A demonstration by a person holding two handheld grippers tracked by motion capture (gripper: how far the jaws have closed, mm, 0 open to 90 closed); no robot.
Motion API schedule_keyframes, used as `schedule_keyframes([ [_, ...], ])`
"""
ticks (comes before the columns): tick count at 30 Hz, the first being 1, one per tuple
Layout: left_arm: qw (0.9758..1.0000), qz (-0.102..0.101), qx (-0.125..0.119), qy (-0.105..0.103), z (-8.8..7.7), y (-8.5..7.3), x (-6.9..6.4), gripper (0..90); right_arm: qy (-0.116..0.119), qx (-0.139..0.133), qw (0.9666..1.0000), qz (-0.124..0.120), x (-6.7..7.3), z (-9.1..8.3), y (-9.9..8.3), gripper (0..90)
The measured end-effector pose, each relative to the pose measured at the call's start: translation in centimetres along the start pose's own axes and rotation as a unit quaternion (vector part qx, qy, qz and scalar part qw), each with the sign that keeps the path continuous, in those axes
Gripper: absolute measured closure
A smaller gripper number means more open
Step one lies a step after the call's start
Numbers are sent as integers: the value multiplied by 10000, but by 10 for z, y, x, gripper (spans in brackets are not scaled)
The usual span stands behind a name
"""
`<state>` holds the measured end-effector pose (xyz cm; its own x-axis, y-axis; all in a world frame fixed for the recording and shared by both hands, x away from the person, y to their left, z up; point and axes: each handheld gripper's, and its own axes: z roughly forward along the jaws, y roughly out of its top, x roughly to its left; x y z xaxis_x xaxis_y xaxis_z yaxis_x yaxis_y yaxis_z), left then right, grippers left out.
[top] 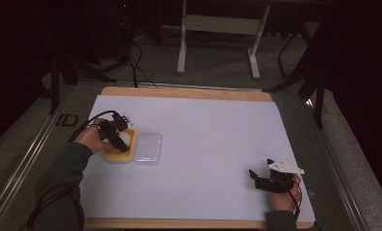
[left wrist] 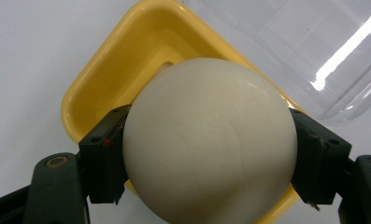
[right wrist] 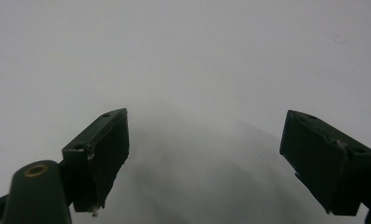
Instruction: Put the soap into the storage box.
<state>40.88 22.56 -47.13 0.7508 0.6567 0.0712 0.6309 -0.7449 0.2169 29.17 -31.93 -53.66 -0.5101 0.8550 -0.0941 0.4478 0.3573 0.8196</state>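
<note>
Now left gripper [left wrist: 206,158] clamped on smooth white ball [left wrist: 210,140], over square yellow dish [left wrist: 108,74]; right gripper [right wrist: 206,158] apart

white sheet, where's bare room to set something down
The sheet is bare from the clear lid across to the right tool, and along its far edge. It is crowded only at the left, where the left tool holds the ball over the yellow tray beside the lid.

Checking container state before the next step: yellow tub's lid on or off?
Off. The clear lid lies flat on the table beside the yellow tub, whose open top shows under the white ball.
</note>
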Motion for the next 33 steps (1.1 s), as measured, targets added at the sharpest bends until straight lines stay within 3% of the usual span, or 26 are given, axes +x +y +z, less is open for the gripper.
schedule_keyframes([
  [9, 10000, 2, 57, -15, 8, -1, 4, 254, -1, -6, 10000, -14, 0, 0, 0, 157],
  [14, 9998, 73, 162, -50, 14, -2, 5, 254, 1, -1, 10000, -10, 0, 0, 0, 156],
  [21, 9996, 196, 111, -140, 18, -2, 7, 254, 1, 18, 10000, -25, 0, 0, 0, 157],
  [25, 9992, 248, 239, -199, 22, -2, 7, 254, 7, 9, 10000, -20, 0, 0, 0, 157],
  [33, 9989, 192, 110, -404, 23, -7, 14, 252, 1, 19, 10000, -32, 0, 0, 0, 157],
])
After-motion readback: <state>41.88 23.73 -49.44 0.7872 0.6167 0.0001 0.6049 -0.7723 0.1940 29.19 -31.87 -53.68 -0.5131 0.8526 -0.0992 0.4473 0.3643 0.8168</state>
